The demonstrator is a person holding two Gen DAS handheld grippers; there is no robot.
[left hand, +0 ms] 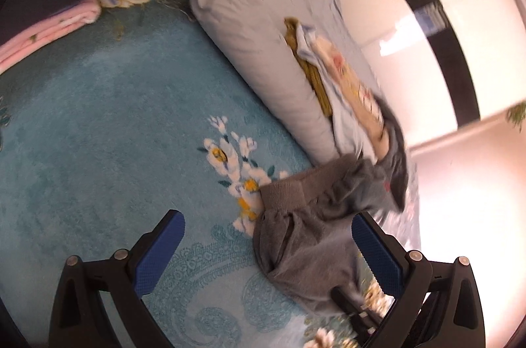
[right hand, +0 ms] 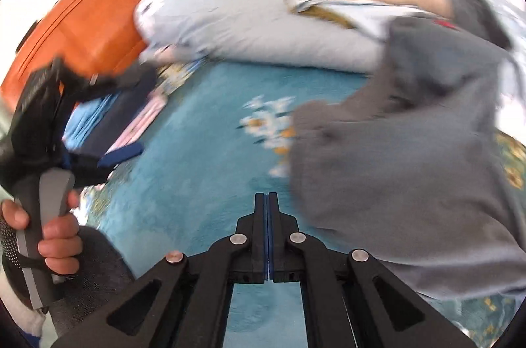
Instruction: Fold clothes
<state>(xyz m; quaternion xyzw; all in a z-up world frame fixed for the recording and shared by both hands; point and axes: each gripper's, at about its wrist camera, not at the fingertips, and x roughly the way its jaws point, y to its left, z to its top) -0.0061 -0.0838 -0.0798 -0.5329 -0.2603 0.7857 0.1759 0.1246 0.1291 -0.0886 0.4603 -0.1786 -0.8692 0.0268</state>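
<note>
A grey garment with a ribbed waistband (left hand: 305, 236) lies crumpled on the teal flowered bedspread (left hand: 98, 124), its far end draped up onto a pile of clothes (left hand: 342, 78). My left gripper (left hand: 268, 244) is open above the spread, its right finger over the garment's edge. In the right wrist view the same grey garment (right hand: 404, 157) fills the right side. My right gripper (right hand: 267, 200) is shut and empty, just left of the garment. The left gripper (right hand: 108, 157) shows at the left, held by a hand.
A folded pale blue flowered quilt (left hand: 250, 6) lies along the back. Folded pink, dark and blue clothes (left hand: 49, 25) are stacked at the far left. An orange headboard (right hand: 98, 6) stands behind. The bed's edge and a pale floor (left hand: 460, 183) lie to the right.
</note>
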